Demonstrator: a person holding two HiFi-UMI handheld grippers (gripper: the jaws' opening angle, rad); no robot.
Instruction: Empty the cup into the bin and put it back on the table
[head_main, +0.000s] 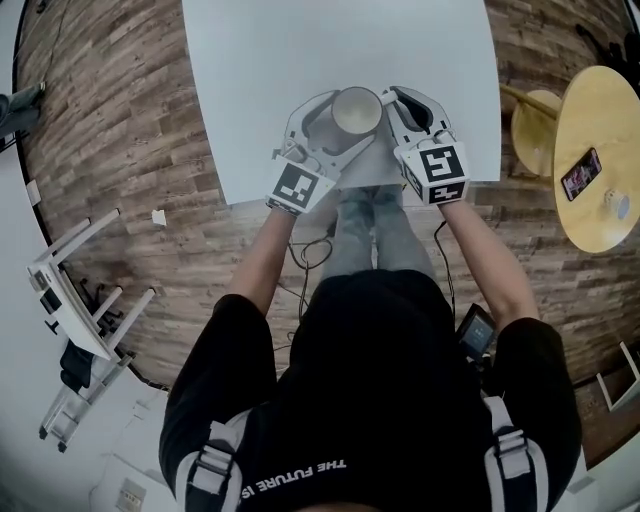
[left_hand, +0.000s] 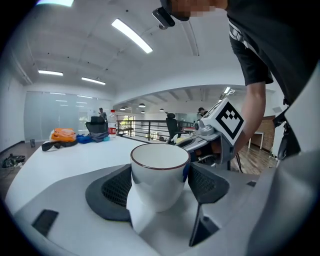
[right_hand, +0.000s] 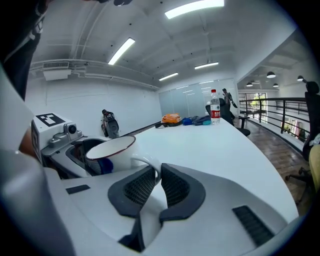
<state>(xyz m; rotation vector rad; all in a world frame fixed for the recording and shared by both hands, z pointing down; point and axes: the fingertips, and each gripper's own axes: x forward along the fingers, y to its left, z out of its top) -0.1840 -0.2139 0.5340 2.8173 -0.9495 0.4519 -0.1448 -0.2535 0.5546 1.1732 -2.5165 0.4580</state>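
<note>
A white cup (head_main: 357, 110) with a thin dark rim stands upright near the front edge of the white table (head_main: 260, 70). Its inside (left_hand: 160, 159) looks empty. My left gripper (head_main: 338, 124) holds the cup's body (left_hand: 159, 186), one dark pad (left_hand: 116, 189) pressed on each side. My right gripper (head_main: 401, 104) comes in from the right and is shut on the cup's handle (right_hand: 145, 163). In the right gripper view its two pads (right_hand: 176, 186) pinch the handle, with the cup (right_hand: 111, 150) to their left. No bin is in view.
A round wooden table (head_main: 600, 110) with a phone (head_main: 581, 173) stands to the right, a wooden stool (head_main: 540, 122) beside it. A white rack (head_main: 75, 295) lies on the floor at left. A water bottle (right_hand: 215, 112) and bags (right_hand: 172, 118) sit at the table's far end.
</note>
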